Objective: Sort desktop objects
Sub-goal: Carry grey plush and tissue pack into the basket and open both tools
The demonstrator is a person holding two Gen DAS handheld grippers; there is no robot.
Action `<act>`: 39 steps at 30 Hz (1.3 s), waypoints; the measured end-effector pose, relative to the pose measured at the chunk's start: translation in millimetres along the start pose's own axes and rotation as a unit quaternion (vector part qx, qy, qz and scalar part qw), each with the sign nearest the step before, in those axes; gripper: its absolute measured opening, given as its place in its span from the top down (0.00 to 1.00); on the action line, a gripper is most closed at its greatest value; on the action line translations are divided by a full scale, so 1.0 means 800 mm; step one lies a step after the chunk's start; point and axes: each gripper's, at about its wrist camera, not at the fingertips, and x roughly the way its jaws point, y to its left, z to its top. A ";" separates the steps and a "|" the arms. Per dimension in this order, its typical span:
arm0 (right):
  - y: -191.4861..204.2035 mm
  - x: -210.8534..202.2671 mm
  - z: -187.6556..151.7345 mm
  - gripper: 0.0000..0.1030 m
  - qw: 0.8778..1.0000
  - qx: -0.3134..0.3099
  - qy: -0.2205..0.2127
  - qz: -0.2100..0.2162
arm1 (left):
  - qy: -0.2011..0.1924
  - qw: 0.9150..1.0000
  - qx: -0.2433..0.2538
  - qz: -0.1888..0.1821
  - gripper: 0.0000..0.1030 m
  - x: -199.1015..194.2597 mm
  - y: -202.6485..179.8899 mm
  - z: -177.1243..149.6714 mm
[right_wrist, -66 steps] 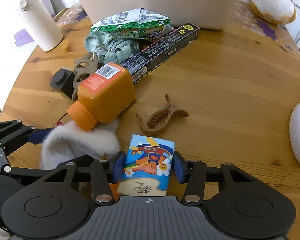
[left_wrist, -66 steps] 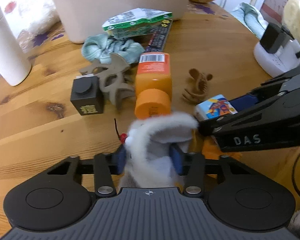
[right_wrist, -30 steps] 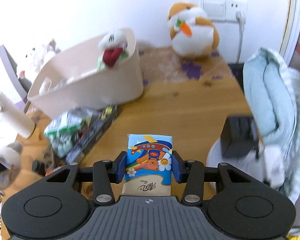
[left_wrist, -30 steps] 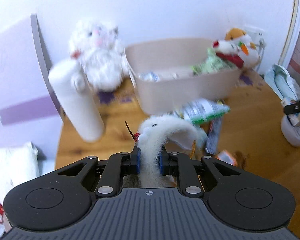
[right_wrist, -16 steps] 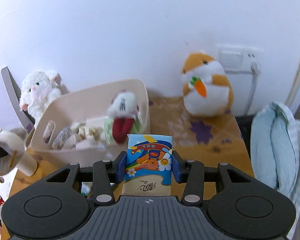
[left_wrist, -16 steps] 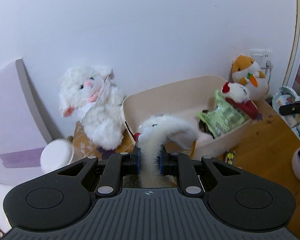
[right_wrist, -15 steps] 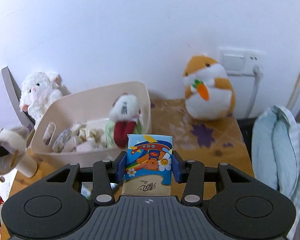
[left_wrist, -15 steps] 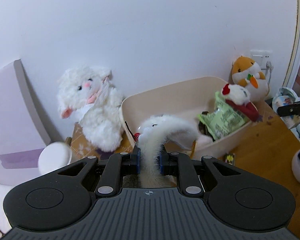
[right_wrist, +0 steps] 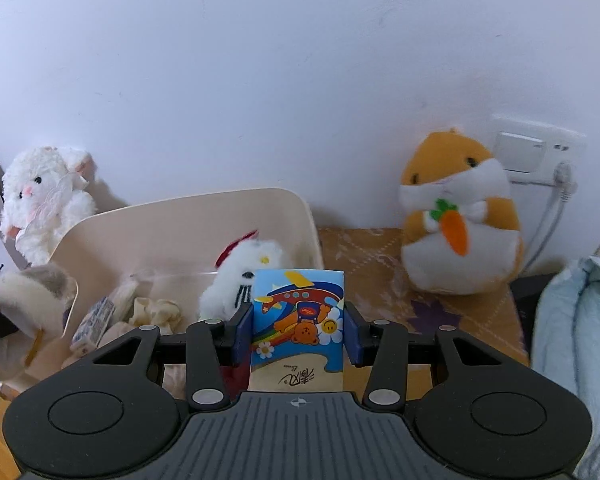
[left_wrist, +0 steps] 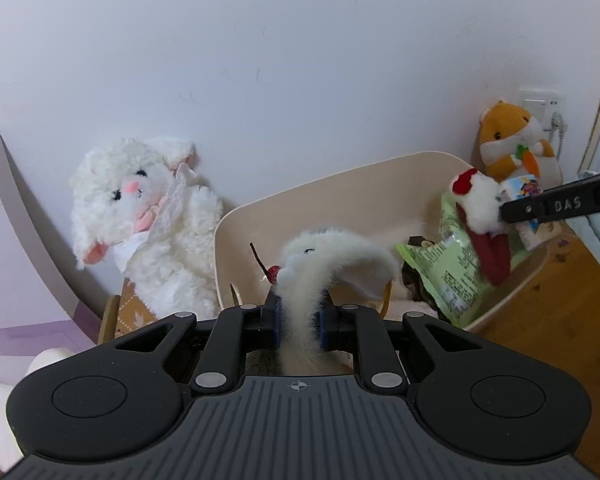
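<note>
Plain white wall (right_wrist: 260,80) ahead of me, wooden table (left_wrist: 560,312) pushed against it, white socket plate (right_wrist: 534,150) with a plugged cable on the right, pale purple panel (left_wrist: 4,240) at far left.

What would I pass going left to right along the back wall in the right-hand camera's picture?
White plush rabbit → cream storage bin → orange hamster plush with a carrot → wall socket → pale blue cloth bundle.
</note>
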 end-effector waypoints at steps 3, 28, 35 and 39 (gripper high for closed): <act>0.013 0.011 0.005 0.59 1.000 -0.005 -0.003 0.011 | 0.010 1.000 -0.008 0.003 0.84 0.014 0.001 0.003; 0.071 0.005 0.004 0.11 0.995 -0.079 0.022 0.053 | 0.022 0.999 0.033 0.023 0.31 0.024 -0.018 0.004; 0.067 -0.035 -0.014 0.07 0.994 -0.084 0.004 0.071 | 0.022 0.999 0.039 0.012 0.29 -0.005 -0.019 -0.013; 0.067 -0.059 -0.033 0.02 0.993 -0.096 -0.003 0.073 | 0.022 0.999 0.040 0.005 0.29 -0.023 -0.020 -0.027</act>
